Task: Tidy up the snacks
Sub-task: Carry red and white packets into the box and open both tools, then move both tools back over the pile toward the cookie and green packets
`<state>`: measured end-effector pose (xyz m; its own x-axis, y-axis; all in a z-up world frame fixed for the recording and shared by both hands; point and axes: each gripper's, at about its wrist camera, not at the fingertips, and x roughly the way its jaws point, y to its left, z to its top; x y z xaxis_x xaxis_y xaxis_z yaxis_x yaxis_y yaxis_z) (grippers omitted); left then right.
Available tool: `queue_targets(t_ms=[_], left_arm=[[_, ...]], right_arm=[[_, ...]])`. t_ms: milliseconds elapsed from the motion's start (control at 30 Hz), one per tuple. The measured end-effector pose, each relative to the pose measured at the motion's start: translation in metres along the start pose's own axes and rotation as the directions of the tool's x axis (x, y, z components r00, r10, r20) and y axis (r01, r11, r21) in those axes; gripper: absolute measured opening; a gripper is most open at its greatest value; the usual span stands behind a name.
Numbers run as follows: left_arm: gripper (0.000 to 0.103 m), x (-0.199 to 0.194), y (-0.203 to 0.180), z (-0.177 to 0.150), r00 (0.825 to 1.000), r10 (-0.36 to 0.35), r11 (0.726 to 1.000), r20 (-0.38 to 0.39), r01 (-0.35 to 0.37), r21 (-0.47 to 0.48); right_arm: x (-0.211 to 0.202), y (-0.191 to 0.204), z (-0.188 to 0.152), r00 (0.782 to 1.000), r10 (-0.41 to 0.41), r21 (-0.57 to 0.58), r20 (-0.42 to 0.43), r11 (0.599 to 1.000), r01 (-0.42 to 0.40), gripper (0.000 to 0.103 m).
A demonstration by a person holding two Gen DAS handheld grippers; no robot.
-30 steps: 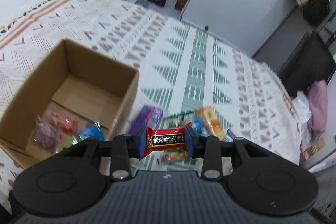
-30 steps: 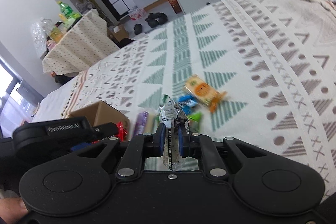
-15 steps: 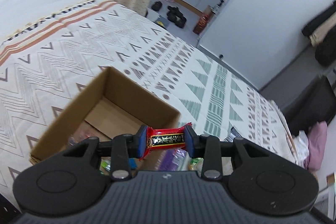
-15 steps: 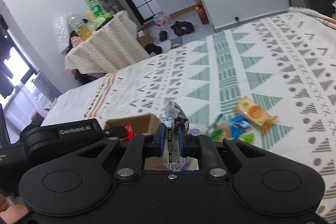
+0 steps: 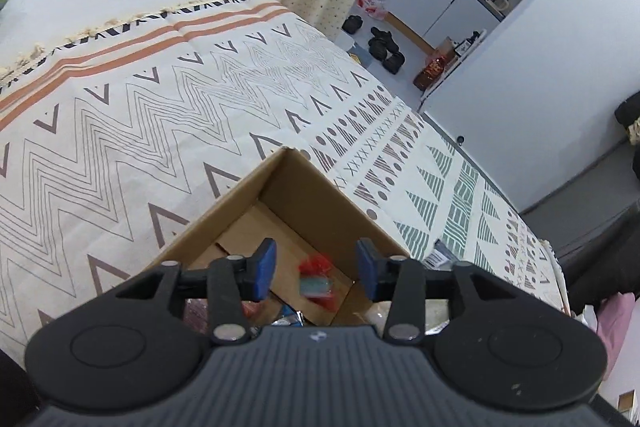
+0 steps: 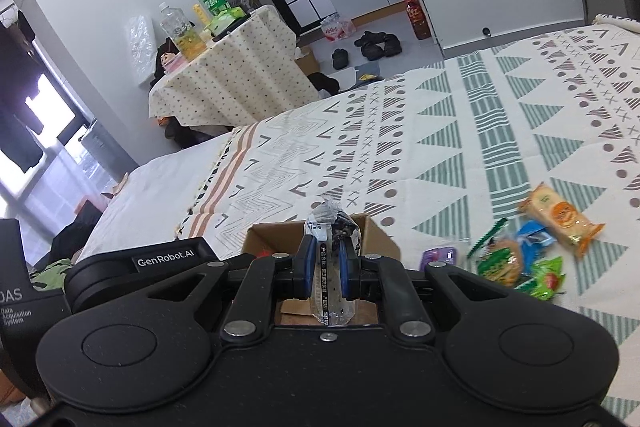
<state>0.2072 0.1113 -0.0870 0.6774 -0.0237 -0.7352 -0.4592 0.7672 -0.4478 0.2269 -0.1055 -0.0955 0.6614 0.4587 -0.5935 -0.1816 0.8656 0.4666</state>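
Cardboard box [image 5: 304, 187] on the bed [image 5: 120, 99] already holds several snack packets. Left gripper [image 5: 316, 269] hovers above it, jaws apart and empty; right gripper [image 6: 326, 267] clamps a clear snack packet [image 6: 329, 227]. About 5 loose snacks [image 6: 532, 247] remain.

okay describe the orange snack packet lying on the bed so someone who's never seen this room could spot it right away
Start at the patterned bedspread and its green-striped band, then find the loose pile of snacks beside the cardboard box. The orange snack packet lies at the pile's far edge. It is the only pale orange, oblong wrapper with a round orange logo; its neighbours are green, blue or purple.
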Motion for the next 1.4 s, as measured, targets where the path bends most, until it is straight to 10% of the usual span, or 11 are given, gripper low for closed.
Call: queue_targets(t_ms=[233, 433, 1400], left_arm=[[0.073, 0.002, 0.005, 0.0, 1.0, 0.031, 0.999, 0.004, -0.031, -0.012], [0.085, 0.008, 0.001, -0.005, 0.997, 0.071, 0.997, -0.015, -0.071, 0.012], [0.096, 0.014, -0.091, -0.075, 0.995, -0.009, 0.934, -0.098, 0.043, 0.355]], right_arm=[[0.017, 0.005, 0.0, 0.999, 0.025, 0.013, -0.03, 1.0, -0.025, 0.018], [0.012, -0.007, -0.003, 1.0, -0.02, 0.048, -0.024, 0.999, 0.021, 0.048], [-0.068, -0.114, -0.014, 0.981, -0.192, 0.083, 0.026, 0.978, 0.19, 0.093]])
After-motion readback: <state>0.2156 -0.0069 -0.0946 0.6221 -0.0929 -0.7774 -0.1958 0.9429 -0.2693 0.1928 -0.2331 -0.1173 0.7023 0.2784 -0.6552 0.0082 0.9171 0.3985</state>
